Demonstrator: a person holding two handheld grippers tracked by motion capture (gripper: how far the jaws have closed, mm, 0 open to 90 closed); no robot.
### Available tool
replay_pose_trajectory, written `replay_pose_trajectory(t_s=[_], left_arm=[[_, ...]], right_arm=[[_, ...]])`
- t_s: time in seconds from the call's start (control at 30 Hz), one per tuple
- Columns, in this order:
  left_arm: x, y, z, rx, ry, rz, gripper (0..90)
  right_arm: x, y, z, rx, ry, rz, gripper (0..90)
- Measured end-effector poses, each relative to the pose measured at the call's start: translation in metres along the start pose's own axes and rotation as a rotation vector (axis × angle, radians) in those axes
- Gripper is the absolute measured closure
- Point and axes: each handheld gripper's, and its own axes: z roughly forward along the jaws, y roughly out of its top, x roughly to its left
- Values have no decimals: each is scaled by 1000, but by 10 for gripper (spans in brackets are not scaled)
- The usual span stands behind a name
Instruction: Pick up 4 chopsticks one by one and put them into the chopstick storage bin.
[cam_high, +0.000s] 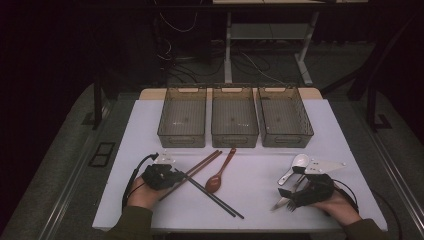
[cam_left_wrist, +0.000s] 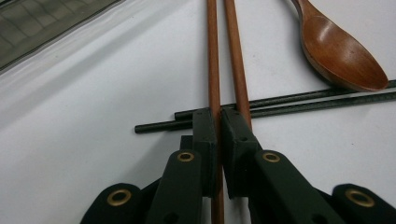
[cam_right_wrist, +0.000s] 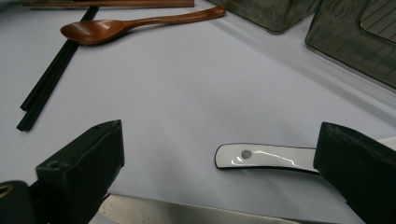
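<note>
- Your left gripper (cam_left_wrist: 218, 123) has its jaws closed on one of the brown wooden chopsticks (cam_left_wrist: 214, 56); in the left gripper view the left-hand stick of the pair runs between the two pads and on beneath the jaws, while the right-hand stick passes over the right jaw's tip.
- In the high view your left gripper (cam_high: 176, 174) rests at the near left of the white counter (cam_high: 150, 120), at the near end of the brown wooden chopsticks (cam_high: 200, 165), which slant up and to the right.
- The black chopsticks (cam_left_wrist: 299, 100) lie crosswise under the brown pair, just ahead of the jaw tips; in the high view the black chopsticks (cam_high: 215, 196) slant toward the near edge.
- The wooden spoon (cam_high: 221, 172) lies just right of the brown pair, its bowl near the black sticks.
- Your right gripper (cam_right_wrist: 219, 154) has its jaws wide open with nothing pressed between them; the white spoon's handle (cam_right_wrist: 266, 156) lies between them, beside the right jaw.
- In the high view your right gripper (cam_high: 295, 192) sits at the near right, with the white spoon (cam_high: 295, 167) just beyond it and a metal utensil (cam_high: 280, 203) at its tip, its kind unclear.
- Three grey bins (cam_high: 235, 131) stand side by side at the far side of the counter.
</note>
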Motion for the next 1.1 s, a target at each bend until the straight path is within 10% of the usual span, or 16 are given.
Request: replay_pose_trajectory(t_s=[1.1], left_arm=[[-5,6,-17,-54,-37,26,842]], right_arm=[[-1,0,-1,4,-1,-5,18]])
